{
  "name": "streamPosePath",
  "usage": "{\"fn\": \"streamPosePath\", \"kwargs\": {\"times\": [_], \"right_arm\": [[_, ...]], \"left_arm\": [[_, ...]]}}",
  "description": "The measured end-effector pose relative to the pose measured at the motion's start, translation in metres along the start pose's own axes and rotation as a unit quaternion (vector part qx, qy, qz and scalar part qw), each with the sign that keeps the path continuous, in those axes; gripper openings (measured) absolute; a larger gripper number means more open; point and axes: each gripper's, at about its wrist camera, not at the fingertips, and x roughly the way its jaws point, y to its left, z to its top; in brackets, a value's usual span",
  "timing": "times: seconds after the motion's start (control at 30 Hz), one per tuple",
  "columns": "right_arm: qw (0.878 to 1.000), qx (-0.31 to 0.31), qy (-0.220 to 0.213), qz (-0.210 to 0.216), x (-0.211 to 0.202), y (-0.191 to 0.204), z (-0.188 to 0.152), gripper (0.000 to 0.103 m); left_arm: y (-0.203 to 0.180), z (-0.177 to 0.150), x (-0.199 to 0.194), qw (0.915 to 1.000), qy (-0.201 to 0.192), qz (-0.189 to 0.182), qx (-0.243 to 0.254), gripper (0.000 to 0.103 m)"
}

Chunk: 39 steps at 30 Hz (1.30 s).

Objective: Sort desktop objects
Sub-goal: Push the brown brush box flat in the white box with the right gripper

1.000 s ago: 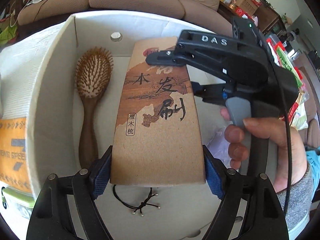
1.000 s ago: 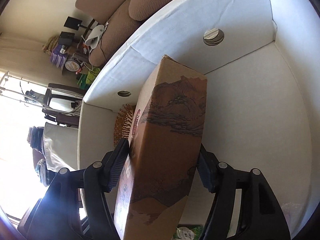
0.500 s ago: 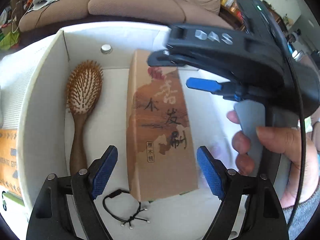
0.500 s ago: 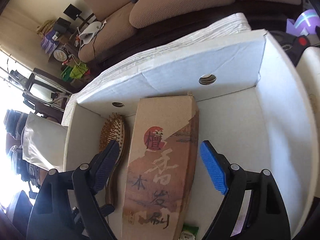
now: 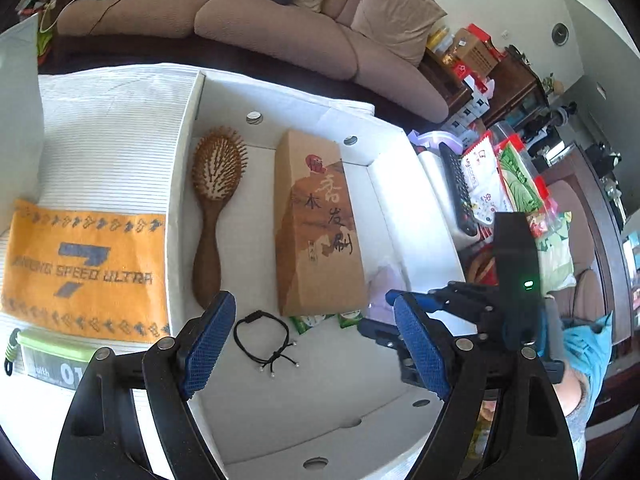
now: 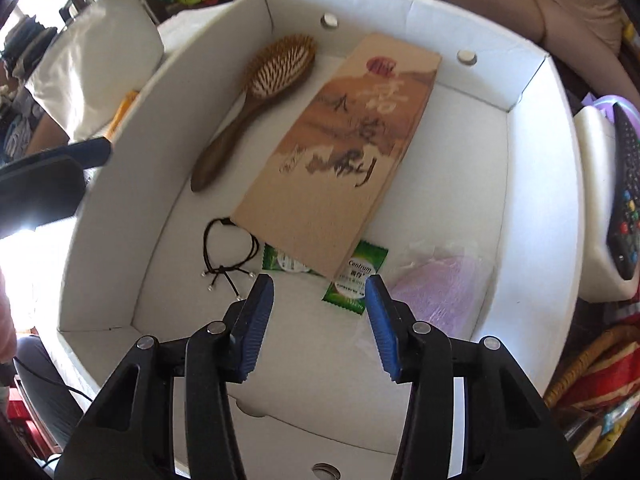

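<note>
A brown printed cardboard box lies flat inside the white carton, to the right of a wooden hairbrush. A black cord bracelet lies in front of the brush. Green sachets stick out from under the box's near end, beside a lilac item in clear wrap. My left gripper is open and empty above the carton's near part. My right gripper is open and empty, just short of the sachets.
An orange printed towel lies on white cloth left of the carton. A black remote and snack packets lie to the right. A brown sofa stands behind. A green-lidded container sits at the near left.
Both grippers let go of the brown box, which now lies flat in the carton. Both have opened and pulled back towards the carton's near side.
</note>
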Motion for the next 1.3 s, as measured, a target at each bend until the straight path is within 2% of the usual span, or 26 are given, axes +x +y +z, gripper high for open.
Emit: {"fn": "streamPosePath", "kwargs": {"times": [0.07, 0.13, 0.17, 0.2, 0.37, 0.47, 0.6, 0.73, 0.8, 0.87, 0.93, 1.0, 1.1, 1.3], "right_arm": [[0.999, -0.013, 0.006, -0.029, 0.012, -0.001, -0.003, 0.044], [0.997, -0.039, 0.007, -0.062, 0.017, 0.005, 0.001, 0.039], [0.997, -0.051, 0.009, -0.063, 0.018, 0.007, 0.003, 0.030], [0.997, -0.058, 0.012, -0.059, 0.019, 0.010, 0.004, 0.029], [0.997, -0.061, 0.006, -0.045, 0.008, 0.018, 0.002, 0.025], [0.997, -0.049, -0.005, -0.056, -0.006, 0.018, -0.006, 0.025], [1.000, -0.019, -0.006, -0.007, -0.014, 0.012, -0.016, 0.025], [0.997, 0.032, 0.014, 0.068, 0.004, -0.004, -0.012, 0.025], [0.994, 0.052, 0.023, 0.088, 0.011, -0.008, -0.008, 0.025], [0.995, 0.049, 0.032, 0.080, 0.017, -0.003, -0.006, 0.025], [0.997, 0.041, 0.043, 0.055, 0.022, 0.004, -0.005, 0.025], [0.997, 0.039, 0.053, 0.032, 0.025, 0.010, -0.005, 0.033], [0.997, 0.046, 0.057, 0.011, 0.027, 0.014, -0.006, 0.036], [0.995, 0.087, 0.053, 0.013, 0.017, 0.006, -0.011, 0.036]], "left_arm": [[0.005, -0.005, -0.006, 1.0000, 0.000, -0.001, -0.001, 0.084], [0.008, -0.007, -0.007, 1.0000, 0.003, -0.001, 0.002, 0.084], [0.009, -0.008, -0.006, 1.0000, 0.005, 0.001, 0.004, 0.084], [0.009, -0.009, -0.004, 0.9999, 0.009, 0.002, 0.006, 0.084], [0.010, -0.013, 0.010, 0.9997, 0.023, -0.006, 0.010, 0.084], [0.009, -0.015, 0.013, 0.9996, 0.024, -0.010, 0.011, 0.084], [0.010, -0.016, 0.015, 0.9996, 0.025, -0.015, 0.005, 0.084], [0.010, -0.016, 0.013, 0.9996, 0.022, -0.020, -0.002, 0.084], [0.010, -0.016, 0.009, 0.9996, 0.018, -0.022, 0.000, 0.084], [0.012, -0.016, 0.005, 0.9997, 0.015, -0.019, 0.002, 0.084], [0.014, -0.017, 0.002, 0.9996, 0.016, -0.021, 0.003, 0.084], [0.017, -0.018, 0.001, 0.9996, 0.016, -0.024, 0.002, 0.084], [0.019, -0.019, 0.001, 0.9995, 0.017, -0.027, -0.001, 0.084], [0.026, -0.021, -0.006, 0.9992, 0.009, -0.038, -0.011, 0.085]]}}
